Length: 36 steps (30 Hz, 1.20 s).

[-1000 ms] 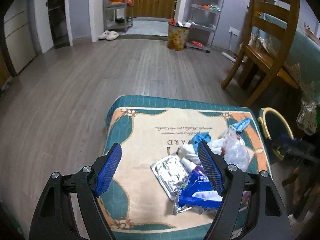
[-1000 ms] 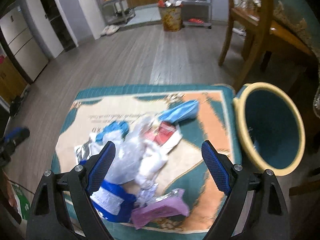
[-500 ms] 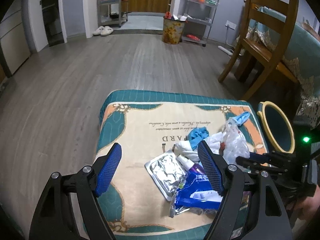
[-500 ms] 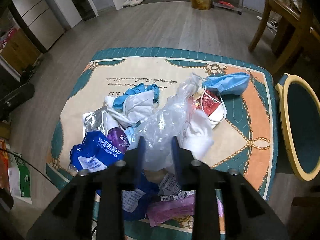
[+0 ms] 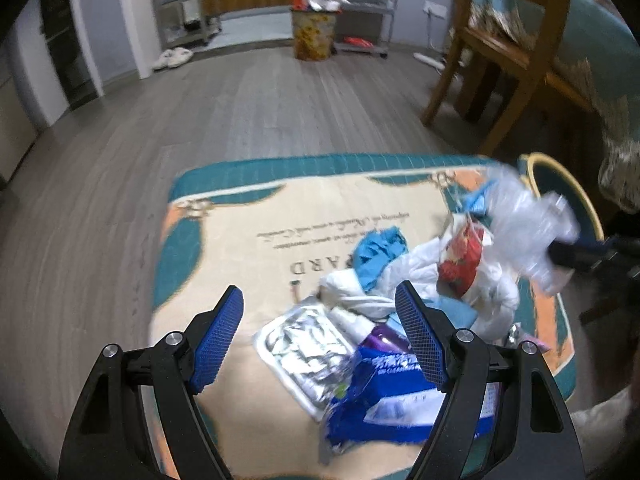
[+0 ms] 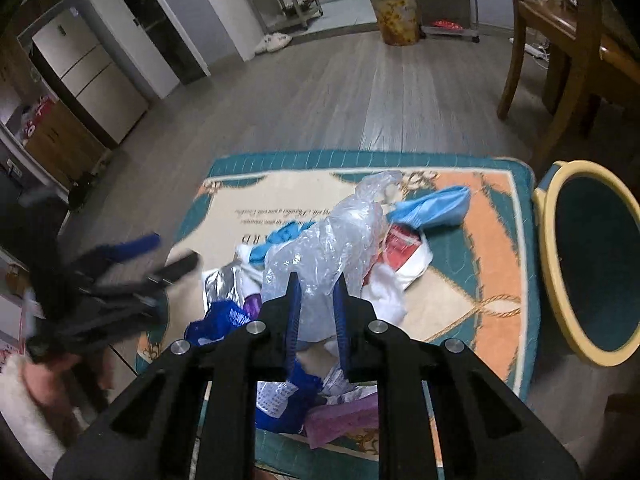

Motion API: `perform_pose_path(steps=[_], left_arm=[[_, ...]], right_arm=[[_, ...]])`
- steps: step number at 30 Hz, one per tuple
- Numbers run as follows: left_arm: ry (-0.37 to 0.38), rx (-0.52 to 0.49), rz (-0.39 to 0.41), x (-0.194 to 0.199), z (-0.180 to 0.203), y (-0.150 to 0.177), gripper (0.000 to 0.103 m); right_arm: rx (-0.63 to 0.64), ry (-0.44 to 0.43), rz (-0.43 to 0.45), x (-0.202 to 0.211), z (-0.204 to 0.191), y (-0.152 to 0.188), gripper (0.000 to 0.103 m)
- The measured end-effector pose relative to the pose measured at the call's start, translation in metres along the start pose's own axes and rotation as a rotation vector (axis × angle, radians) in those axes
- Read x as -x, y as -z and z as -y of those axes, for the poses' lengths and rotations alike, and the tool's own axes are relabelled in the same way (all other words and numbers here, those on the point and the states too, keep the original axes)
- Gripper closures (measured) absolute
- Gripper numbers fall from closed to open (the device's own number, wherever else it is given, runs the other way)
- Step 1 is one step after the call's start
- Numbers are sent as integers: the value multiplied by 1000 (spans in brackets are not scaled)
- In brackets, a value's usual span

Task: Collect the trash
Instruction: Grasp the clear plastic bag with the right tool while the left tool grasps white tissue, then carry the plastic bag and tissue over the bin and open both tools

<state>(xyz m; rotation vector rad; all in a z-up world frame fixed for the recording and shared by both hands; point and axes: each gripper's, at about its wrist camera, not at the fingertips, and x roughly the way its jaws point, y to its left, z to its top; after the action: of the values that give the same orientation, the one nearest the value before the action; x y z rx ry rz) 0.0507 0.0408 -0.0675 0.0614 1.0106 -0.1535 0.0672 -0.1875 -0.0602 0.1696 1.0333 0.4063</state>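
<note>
A pile of trash lies on a teal and cream mat (image 6: 480, 248): a silver foil pouch (image 5: 304, 344), a blue wipes pack (image 5: 392, 392), a blue face mask (image 6: 432, 208), white tissues, a red and white wrapper (image 5: 460, 256) and a purple packet (image 6: 344, 416). My right gripper (image 6: 317, 280) has its jaws closing on a crumpled clear plastic bag (image 6: 332, 236), which is pinched between the pads and lifted off the pile. My left gripper (image 5: 319, 290) hangs open above the foil pouch with nothing between its fingers. A teal bin with a yellow rim (image 6: 548, 264) stands right of the mat.
A wooden chair (image 5: 508, 48) and a table stand at the back right. Far across the wood floor are a floral waste bin (image 5: 312, 36), metal shelves and white slippers (image 5: 172, 58). A fridge (image 6: 92, 80) stands at the left.
My right gripper went from wide open to pinching the clear plastic bag and raised it. My left gripper sank closer to the pile and stayed open.
</note>
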Motion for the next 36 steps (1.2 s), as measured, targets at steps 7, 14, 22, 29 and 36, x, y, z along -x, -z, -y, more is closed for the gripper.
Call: perform_pose_path(steps=[7, 14, 22, 29, 36], left_arm=[[44, -56, -24, -40, 33, -7, 24], [36, -167, -57, -61, 70, -9, 46], [74, -160, -48, -46, 64, -11, 89], [140, -119, 46, 11, 62, -25, 89], [163, -72, 127, 45, 56, -45, 89]], right_arm=[[-10, -19, 38, 17, 17, -11, 87], [-17, -24, 38, 19, 30, -14, 87], [-30, -20, 53, 25, 37, -15, 87], [-47, -21, 75, 35, 41, -16, 87], [-55, -23, 92, 43, 46, -17, 87]])
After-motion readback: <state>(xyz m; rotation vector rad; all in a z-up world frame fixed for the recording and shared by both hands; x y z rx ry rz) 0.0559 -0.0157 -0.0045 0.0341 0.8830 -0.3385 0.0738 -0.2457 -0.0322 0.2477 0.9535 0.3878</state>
